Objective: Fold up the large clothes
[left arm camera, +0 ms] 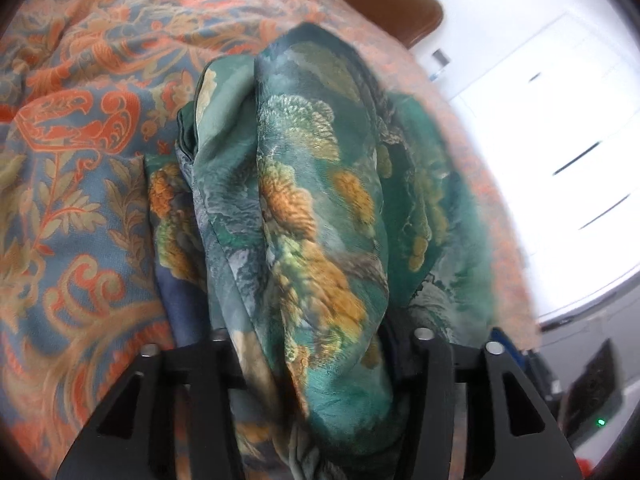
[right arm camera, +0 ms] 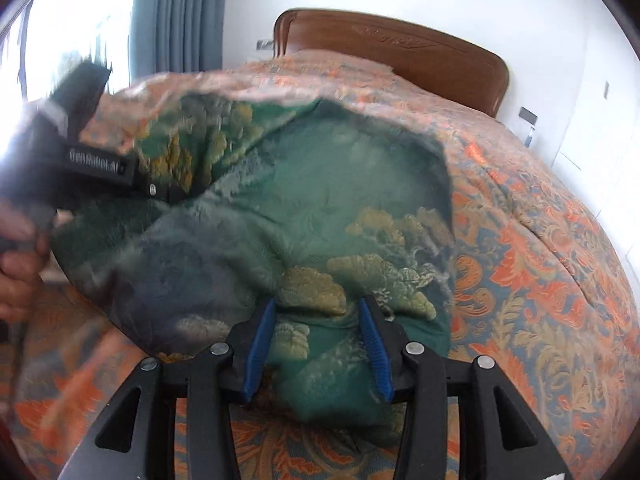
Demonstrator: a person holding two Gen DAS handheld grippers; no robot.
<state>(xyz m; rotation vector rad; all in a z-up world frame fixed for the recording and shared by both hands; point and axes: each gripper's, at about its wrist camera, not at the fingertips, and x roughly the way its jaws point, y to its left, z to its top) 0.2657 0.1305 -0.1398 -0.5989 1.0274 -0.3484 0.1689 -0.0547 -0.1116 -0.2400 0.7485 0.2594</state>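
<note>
A green silky garment (left arm camera: 320,184) printed with golden trees is bunched up over the patterned bedspread (left arm camera: 80,200). In the left wrist view it drapes over my left gripper (left arm camera: 316,340) and hides both fingertips, so whether they press on it is hidden. In the right wrist view the garment (right arm camera: 304,200) stretches from my left gripper (right arm camera: 160,194) at the far left to my right gripper (right arm camera: 318,306) in front. My right gripper's blue pads (right arm camera: 256,356) press on a thick wad of the cloth from both sides.
The orange-and-blue bedspread (right arm camera: 540,260) covers the whole bed, with a brown wooden headboard (right arm camera: 400,52) at the far end. Blue curtains (right arm camera: 176,12) and a bright window lie to the left. A hand (right arm camera: 16,280) holds the left gripper's handle. White wardrobe doors (left arm camera: 560,120) stand beside the bed.
</note>
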